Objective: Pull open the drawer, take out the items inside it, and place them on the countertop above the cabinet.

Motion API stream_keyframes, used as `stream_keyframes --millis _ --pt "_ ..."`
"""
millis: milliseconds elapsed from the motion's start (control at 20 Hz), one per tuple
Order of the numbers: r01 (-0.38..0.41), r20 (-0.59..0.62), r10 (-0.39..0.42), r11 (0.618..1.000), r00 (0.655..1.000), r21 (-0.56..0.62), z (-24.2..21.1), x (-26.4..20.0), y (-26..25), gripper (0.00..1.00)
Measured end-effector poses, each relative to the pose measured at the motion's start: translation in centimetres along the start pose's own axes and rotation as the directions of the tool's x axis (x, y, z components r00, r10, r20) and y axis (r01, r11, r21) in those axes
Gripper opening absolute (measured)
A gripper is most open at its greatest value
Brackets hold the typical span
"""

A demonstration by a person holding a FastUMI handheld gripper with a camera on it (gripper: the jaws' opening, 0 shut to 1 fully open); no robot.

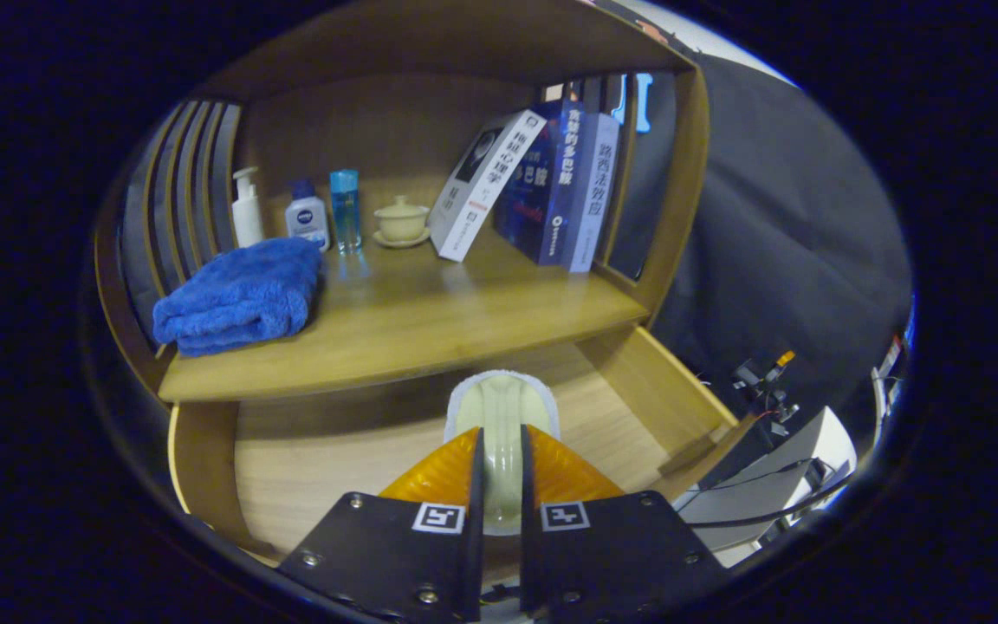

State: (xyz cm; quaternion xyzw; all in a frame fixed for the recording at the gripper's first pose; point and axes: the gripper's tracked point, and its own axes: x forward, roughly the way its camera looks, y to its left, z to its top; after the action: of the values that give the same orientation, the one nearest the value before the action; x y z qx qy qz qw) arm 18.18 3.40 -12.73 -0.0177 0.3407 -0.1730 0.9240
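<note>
Wooden cabinet countertop [430, 321] ahead already carries a blue towel [239, 296], bottles and books. Below it the drawer [317, 451] stands open. My gripper [501, 472] is clamped on a pale slipper-like item [503, 407] (exact identity unclear), held above the drawer for transfer up to the countertop.

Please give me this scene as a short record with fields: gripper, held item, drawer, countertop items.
gripper: gripper shut on a pale item
held item: pale item, pressed between both fingers, above the drawer; what it is I cannot tell
drawer: open drawer, wooden, below the countertop
countertop: wooden countertop
countertop items: blue towel, pump bottle, two small bottles, lidded cup, leaning books
</note>
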Motion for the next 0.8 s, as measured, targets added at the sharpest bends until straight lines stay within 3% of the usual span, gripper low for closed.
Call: stream_keyframes --millis 200,450,600,800 --pt "0.004 0.121 -0.003 1.000 0.993 -0.011 4.7 -1.8 -0.3 0.18" --pt "-0.110 0.202 0.110 0.994 0.973 -0.014 8.5 -1.6 2.7 0.17" --pt "-0.214 0.212 0.215 0.976 0.953 -0.028 9.3 -0.6 5.2 0.18" --pt "-0.290 0.180 0.287 0.957 0.941 -0.011 8.6 2.3 7.3 0.17"
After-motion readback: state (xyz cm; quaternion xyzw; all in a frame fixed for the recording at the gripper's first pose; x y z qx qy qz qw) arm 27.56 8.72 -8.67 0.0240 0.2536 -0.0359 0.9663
